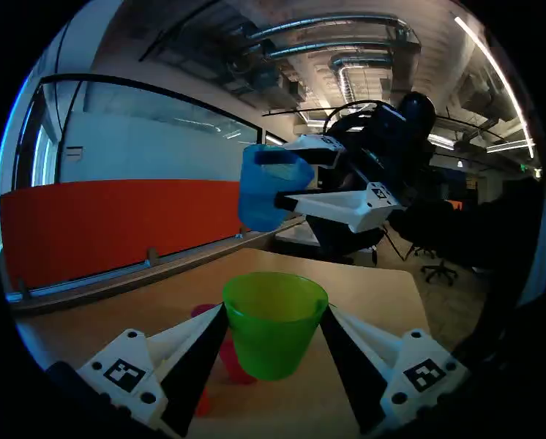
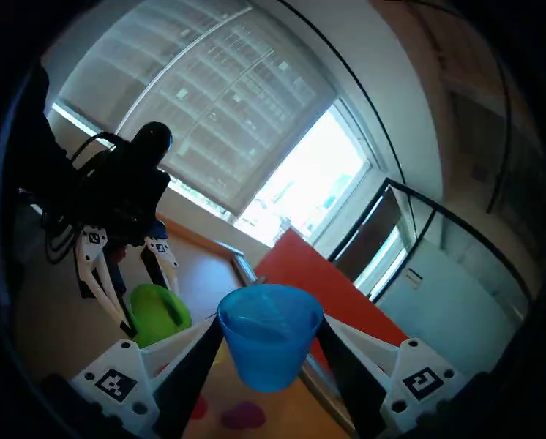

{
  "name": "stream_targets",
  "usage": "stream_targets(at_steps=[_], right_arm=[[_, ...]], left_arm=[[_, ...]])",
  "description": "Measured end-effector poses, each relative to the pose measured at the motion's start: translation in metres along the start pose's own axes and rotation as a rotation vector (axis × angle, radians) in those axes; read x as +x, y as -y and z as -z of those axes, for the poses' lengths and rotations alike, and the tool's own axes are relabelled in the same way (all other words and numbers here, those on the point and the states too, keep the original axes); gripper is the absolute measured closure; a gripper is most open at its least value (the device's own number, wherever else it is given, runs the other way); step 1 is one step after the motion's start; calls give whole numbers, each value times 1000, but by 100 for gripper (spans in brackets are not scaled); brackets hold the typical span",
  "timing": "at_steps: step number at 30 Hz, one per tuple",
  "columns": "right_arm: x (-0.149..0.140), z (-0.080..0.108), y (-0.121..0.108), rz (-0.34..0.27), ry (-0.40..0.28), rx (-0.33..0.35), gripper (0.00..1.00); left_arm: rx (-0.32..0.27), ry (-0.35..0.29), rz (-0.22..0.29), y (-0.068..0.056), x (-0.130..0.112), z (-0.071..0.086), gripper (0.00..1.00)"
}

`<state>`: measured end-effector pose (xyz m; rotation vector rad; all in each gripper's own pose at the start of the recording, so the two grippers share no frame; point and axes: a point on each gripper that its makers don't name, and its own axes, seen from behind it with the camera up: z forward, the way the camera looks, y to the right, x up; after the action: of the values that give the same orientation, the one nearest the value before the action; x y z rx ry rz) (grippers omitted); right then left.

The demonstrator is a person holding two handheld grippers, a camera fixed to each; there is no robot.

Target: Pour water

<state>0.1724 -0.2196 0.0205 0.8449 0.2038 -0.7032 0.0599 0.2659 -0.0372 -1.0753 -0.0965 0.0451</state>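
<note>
A green cup (image 1: 275,322) stands upright between the fingers of my left gripper (image 1: 273,344), which is shut on it just above the wooden table (image 1: 368,293). Farther off and higher, my right gripper (image 1: 291,179) holds a blue cup (image 1: 269,186), tilted. In the right gripper view the blue cup (image 2: 269,344) sits between the fingers of my right gripper (image 2: 269,358), shut on it, and water shows inside. Beyond it, lower left, the green cup (image 2: 158,311) hangs in the left gripper (image 2: 137,296).
Pink and red cups (image 1: 233,358) lie on the table behind the green cup. An orange partition (image 1: 112,227) with glass above runs along the table's far side. Office chairs (image 1: 438,256) stand past the table's right end. Bright windows (image 2: 302,183) lie ahead in the right gripper view.
</note>
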Motion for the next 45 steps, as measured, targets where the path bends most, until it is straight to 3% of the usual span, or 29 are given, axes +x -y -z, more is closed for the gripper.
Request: stream_targets(at_steps=[23, 45], right_arm=[[20, -10, -5, 214, -9, -26, 9], [20, -15, -11, 380, 24, -44, 9]], left_arm=[[-28, -11, -4, -12, 4, -7, 13], [-41, -16, 0, -17, 2, -13, 13]])
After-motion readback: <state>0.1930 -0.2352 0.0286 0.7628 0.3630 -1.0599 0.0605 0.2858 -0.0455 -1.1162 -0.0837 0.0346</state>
